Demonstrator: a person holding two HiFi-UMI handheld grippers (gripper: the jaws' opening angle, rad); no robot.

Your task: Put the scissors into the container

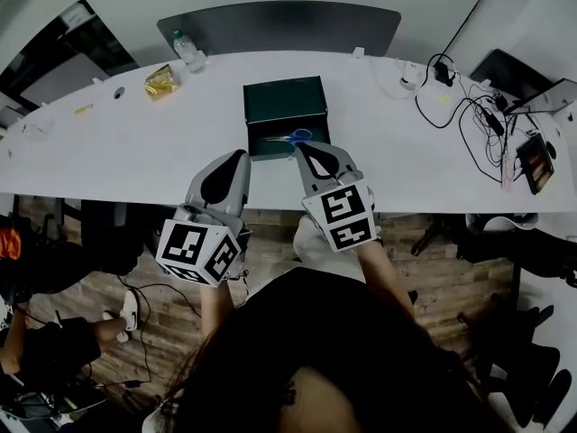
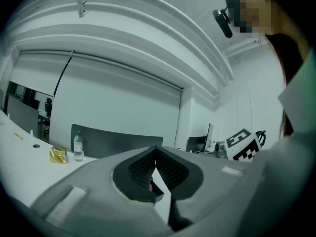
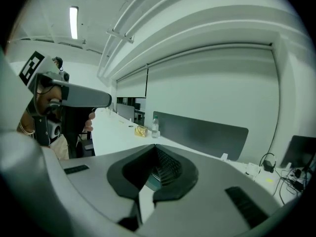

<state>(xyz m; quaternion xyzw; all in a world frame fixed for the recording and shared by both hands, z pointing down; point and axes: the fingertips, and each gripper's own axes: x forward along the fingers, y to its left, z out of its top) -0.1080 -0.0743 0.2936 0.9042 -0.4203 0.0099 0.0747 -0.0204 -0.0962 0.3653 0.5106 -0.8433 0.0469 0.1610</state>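
The white bench (image 1: 108,152) runs the full width of the head view. The dark green container (image 1: 284,102) stands open-topped at the middle of the bench's front edge.

Left gripper (image 1: 242,154): positioned at the front edge, just beside the container's front-left corner. The jaws are together, with nothing between the pads.

Right gripper (image 1: 302,149): positioned at the front edge, by the container's front-right corner. The jaws are together and empty. Its own view shows only a sliver of the container's green below the meeting tips.

Scissors (image 1: 290,137): blue-handled, lying flat on the container floor near its front wall. Judged from this layout, the placement is complete and neither gripper touches them.

Handling, as a judgement:
- The scissors are light and stiff.
- The metal blades are smooth and will tend to slip between the pads.
- The plastic handle loops give a thicker, surer purchase.
- If they must be repositioned, grip across the handles or at the pivot, not on the blade tips.
- Lying flat, they leave little clearance for a pad to get beneath them.

A water bottle (image 1: 187,50) and a gold packet (image 1: 160,80) stand toward the far-left edge. Cables (image 1: 469,115) lie at the right end.
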